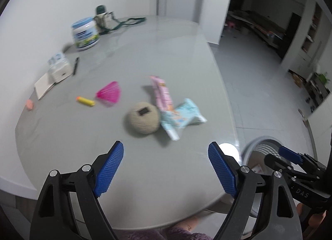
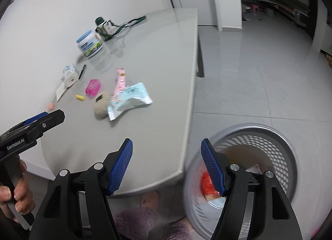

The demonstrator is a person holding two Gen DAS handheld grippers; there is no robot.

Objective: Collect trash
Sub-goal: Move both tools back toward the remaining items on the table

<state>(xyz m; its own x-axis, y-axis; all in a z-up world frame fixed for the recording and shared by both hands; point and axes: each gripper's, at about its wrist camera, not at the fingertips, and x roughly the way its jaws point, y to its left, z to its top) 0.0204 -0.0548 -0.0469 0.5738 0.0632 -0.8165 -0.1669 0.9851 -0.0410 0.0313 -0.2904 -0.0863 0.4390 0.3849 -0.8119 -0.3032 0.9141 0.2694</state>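
Grippers: left gripper [image 1: 166, 167] and right gripper [image 2: 167, 165] both gape wide, empty, near the table's [image 1: 83, 146] edge. Farther off, crumpled blue wrapper [image 1: 182, 117] lies beside pink wrapper [image 1: 162, 92]; light, crinkly, probably slippery, best pinched at a raised edge. Bin [image 2: 290, 150] stands right.

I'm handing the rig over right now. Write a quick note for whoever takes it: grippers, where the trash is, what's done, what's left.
Left gripper: open, empty, over the table's near end.
Right gripper: open, empty, at the table edge above the mesh bin on the floor.
Done: the bin already holds some scraps, one of them red.
Left: pink wrapper and light blue wrapper lie overlapping mid-table, against the twine ball.
Further back are a pink ribbed piece and a yellow piece; whether they are trash is unclear.
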